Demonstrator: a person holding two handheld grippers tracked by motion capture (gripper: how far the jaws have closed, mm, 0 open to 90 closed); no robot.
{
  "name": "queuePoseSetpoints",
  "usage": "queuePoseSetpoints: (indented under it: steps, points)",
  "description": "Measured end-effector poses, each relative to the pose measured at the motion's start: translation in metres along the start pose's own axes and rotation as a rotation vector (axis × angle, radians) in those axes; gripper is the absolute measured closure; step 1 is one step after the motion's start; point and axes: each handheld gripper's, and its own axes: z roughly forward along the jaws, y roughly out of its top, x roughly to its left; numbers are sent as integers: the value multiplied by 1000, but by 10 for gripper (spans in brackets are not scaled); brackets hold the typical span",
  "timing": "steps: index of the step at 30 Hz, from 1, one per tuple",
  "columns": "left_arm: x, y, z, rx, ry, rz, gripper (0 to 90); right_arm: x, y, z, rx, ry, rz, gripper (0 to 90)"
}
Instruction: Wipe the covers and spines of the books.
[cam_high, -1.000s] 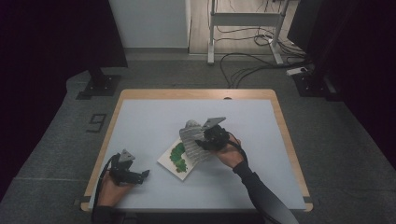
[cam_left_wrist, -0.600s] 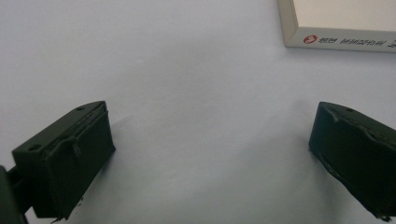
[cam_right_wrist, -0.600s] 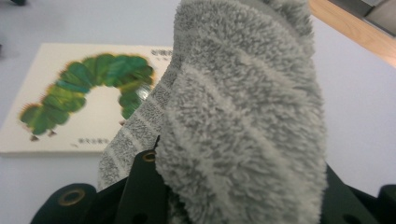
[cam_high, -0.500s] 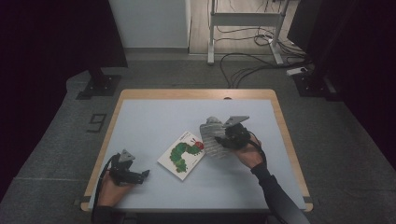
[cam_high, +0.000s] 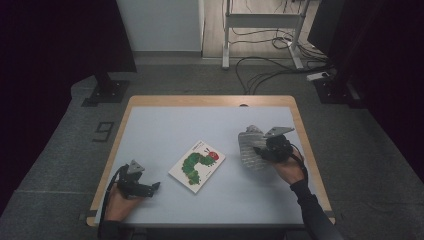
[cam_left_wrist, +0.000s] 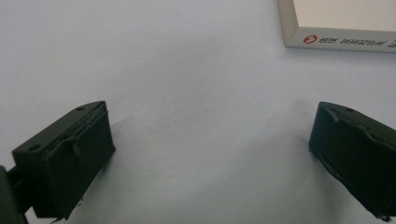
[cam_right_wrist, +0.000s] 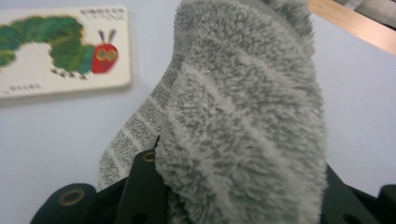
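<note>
Hand-held gripper pinches fuzzy grey striped cloth.

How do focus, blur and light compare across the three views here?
High view: the table is evenly lit, the surroundings dark, and the book sharp. Left gripper view: the claw tips are soft, with faint shadows on the table beside them, and the book's corner is fairly clear. Right gripper view: the grey cloth is crisp up close, and the book behind it is blurred.
</note>
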Motion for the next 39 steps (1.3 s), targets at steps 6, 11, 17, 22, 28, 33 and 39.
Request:
queuePoseSetpoints:
  steps: [6, 11, 17, 22, 28, 33, 39]
  points:
    - [0, 0, 0, -1, 1, 0, 0, -12, -24, -7, 28, -33, 36, 629]
    - [0, 0, 0, -3, 1, -2, 0, -19, -43, -7, 44, -44, 72, 627]
    - [0, 0, 0, -2, 1, -1, 0, -21, -62, -10, 59, -53, 94, 626]
    - [0, 0, 0, -2, 1, -1, 0, -20, -77, -10, 84, -57, 104, 622]
    - [0, 0, 0, -1, 1, 0, 0, -19, -89, -2, 116, -41, 114, 554]
    - [0, 0, 0, -1, 1, 1, 0, -21, -83, -6, 105, -69, 98, 239]
    - [0, 0, 0, -1, 0, 1, 0, -21, -70, -16, 90, -112, 72, 96]
